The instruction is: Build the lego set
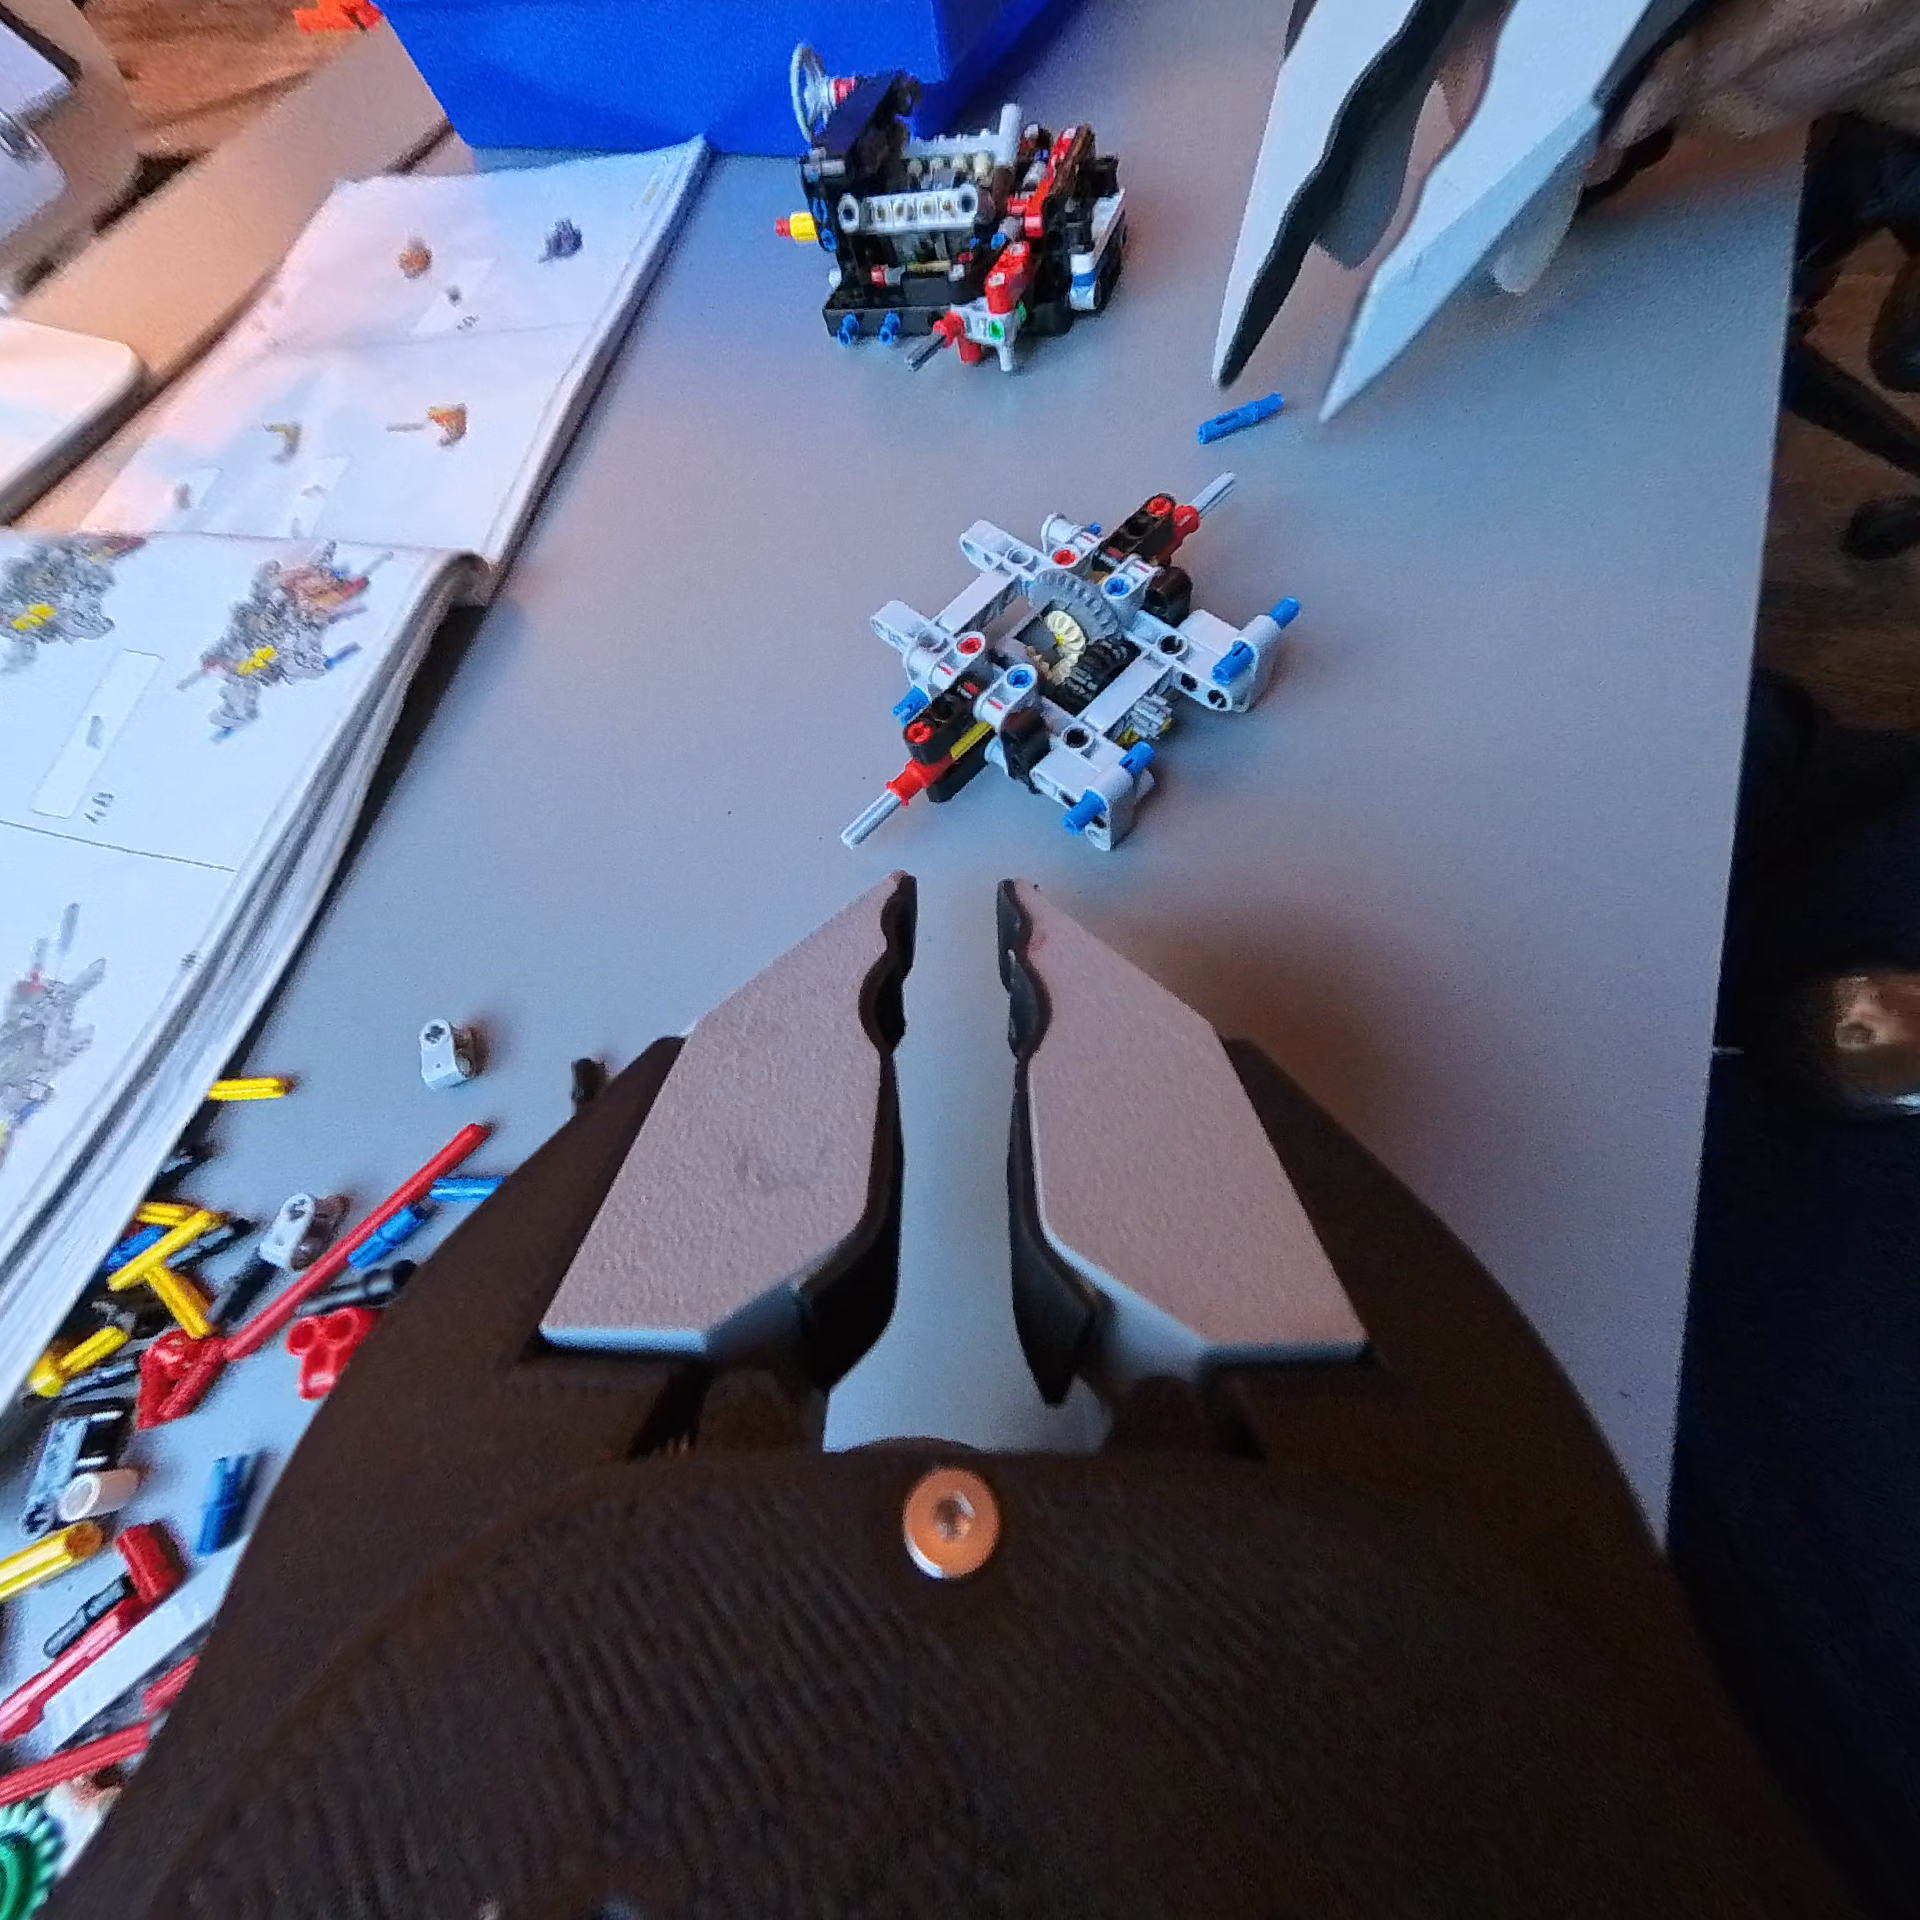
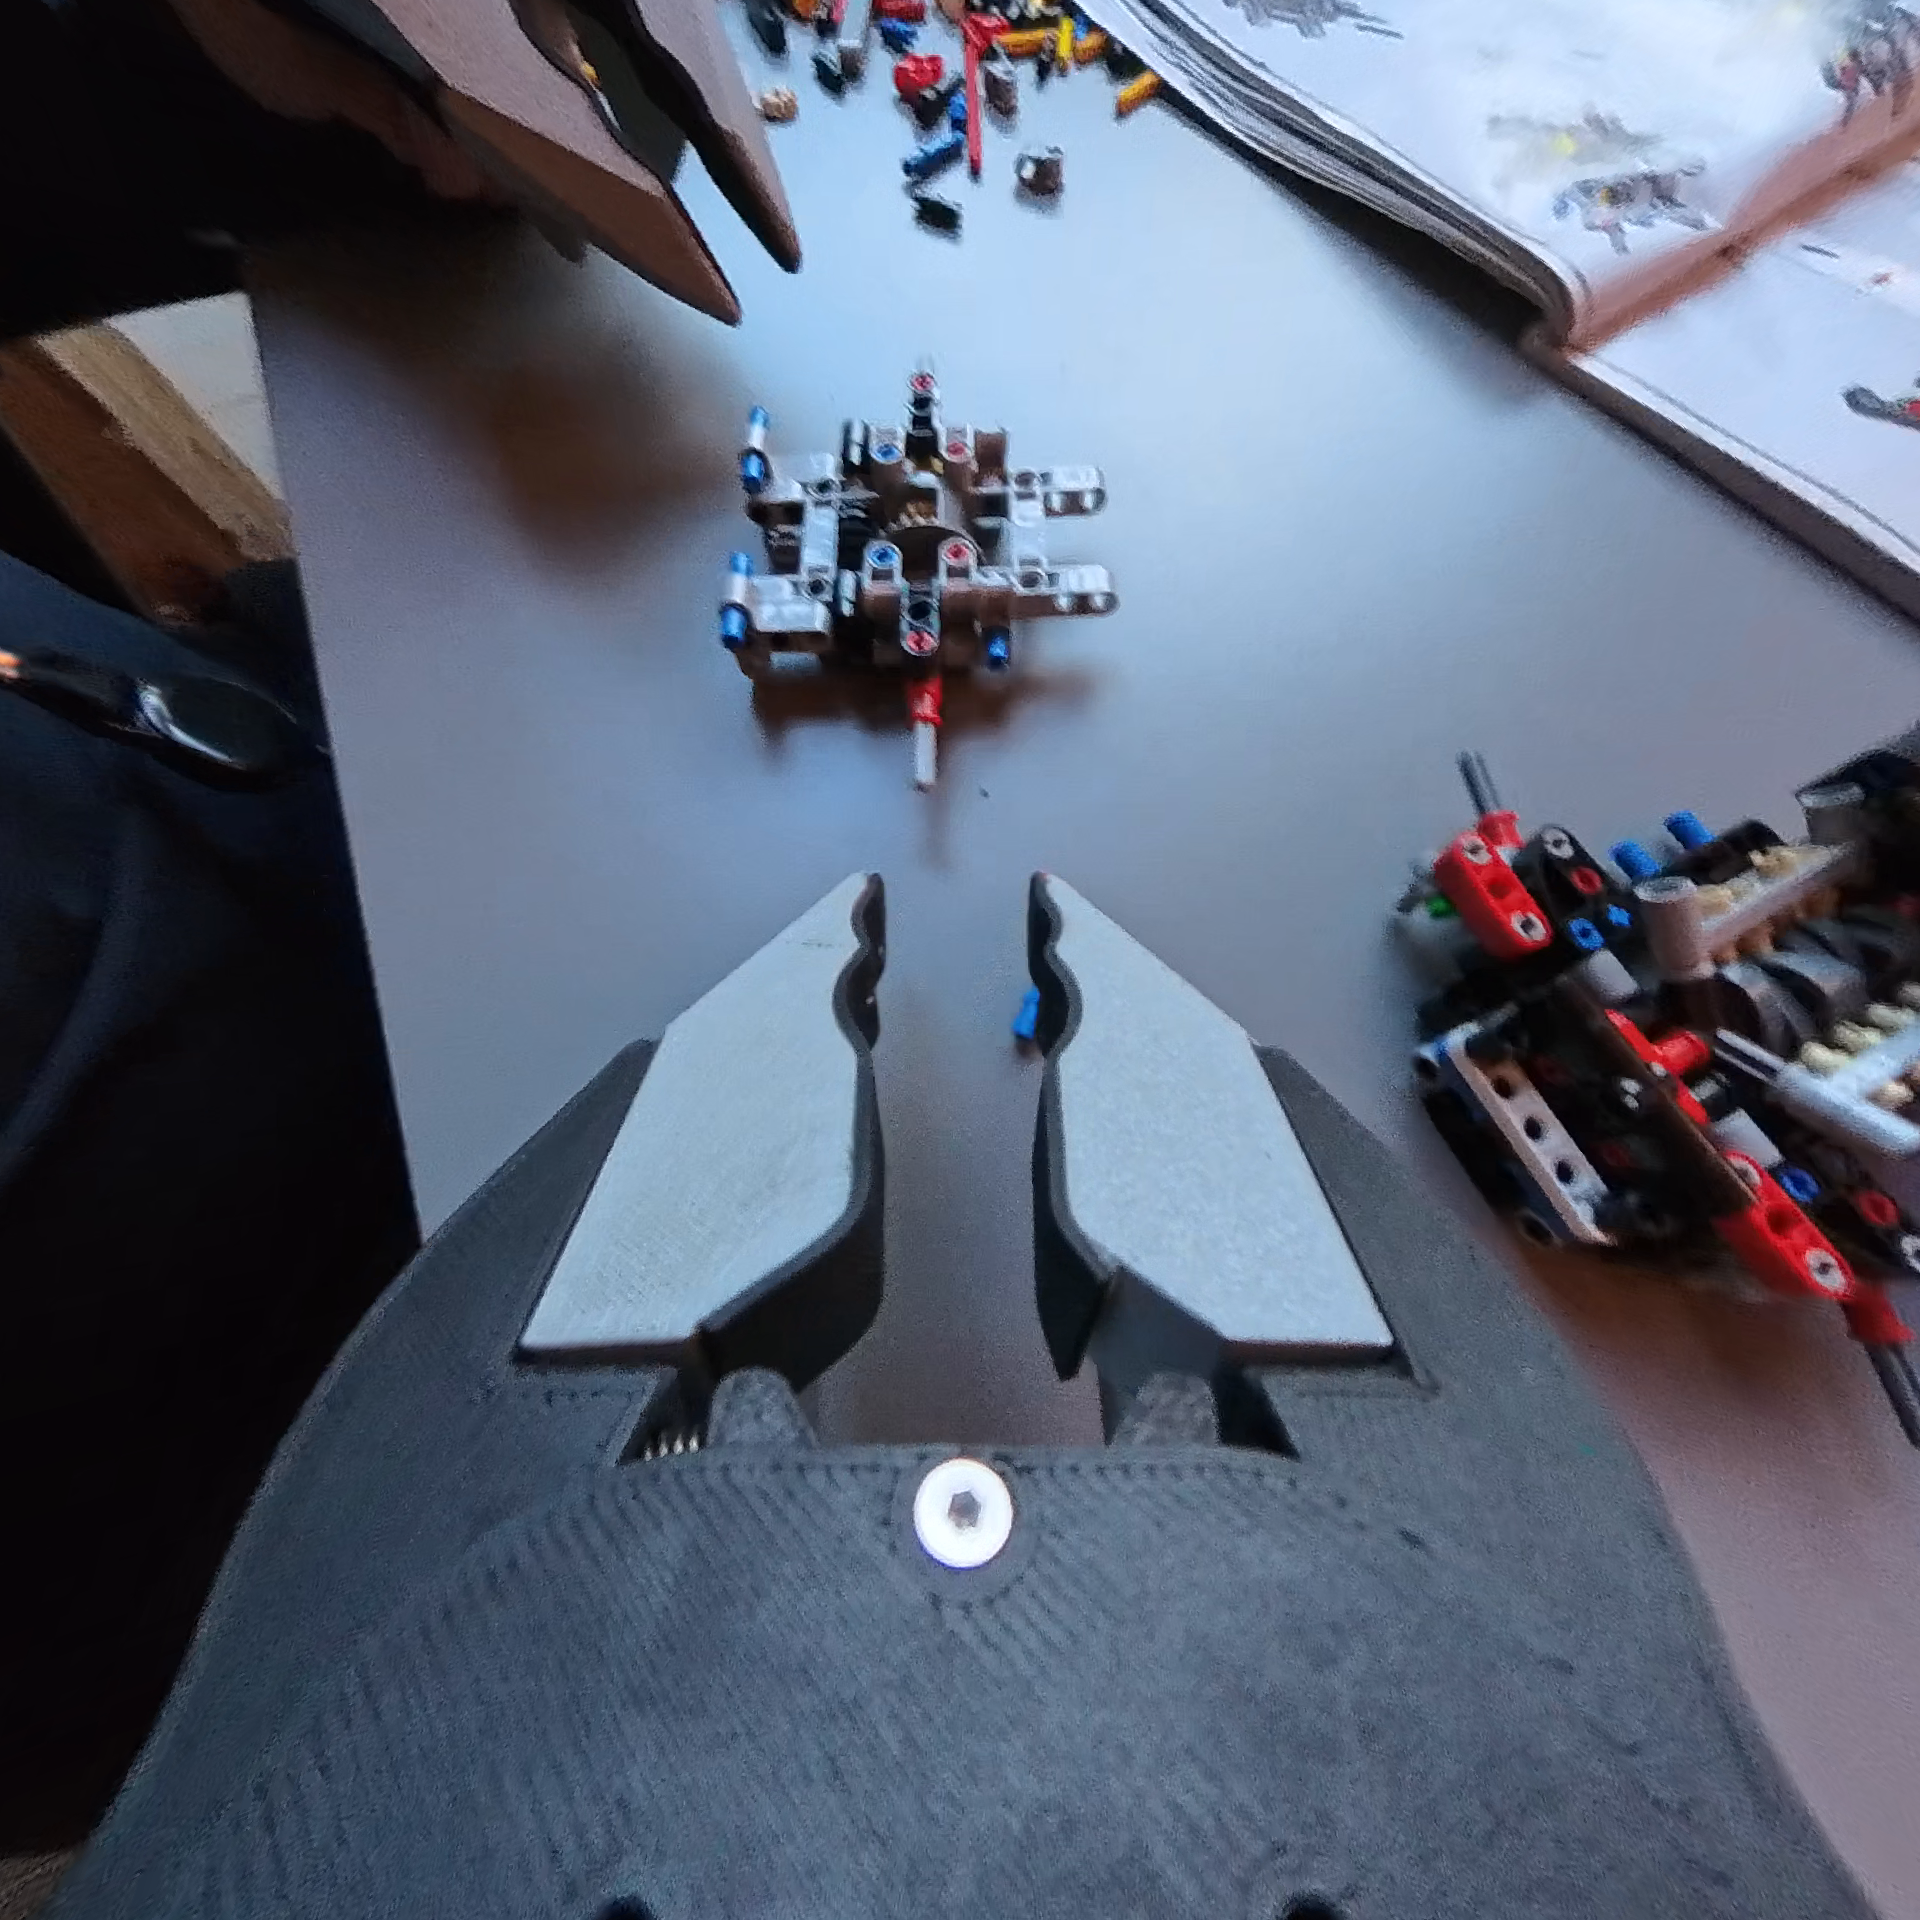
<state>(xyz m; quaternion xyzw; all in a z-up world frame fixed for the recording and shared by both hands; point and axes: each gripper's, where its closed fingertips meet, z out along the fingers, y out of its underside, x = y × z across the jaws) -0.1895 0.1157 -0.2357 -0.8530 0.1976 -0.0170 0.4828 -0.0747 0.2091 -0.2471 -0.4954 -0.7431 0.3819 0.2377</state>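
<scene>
Both tongs apart and empty: left tongs (image 1: 956, 883) near the gear frame (image 1: 1075, 665), right tongs (image 2: 956, 878) over a blue pin (image 2: 1027, 1013) on the bench (image 1: 675, 675).

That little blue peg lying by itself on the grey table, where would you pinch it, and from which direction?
Probably across the middle of the blue peg, coming straight down from above. It lies flat on the table, apart from the grey gear assembly, so its round sides are free. The right gripper hovers open over it; set the fingers crosswise to its length.
</scene>
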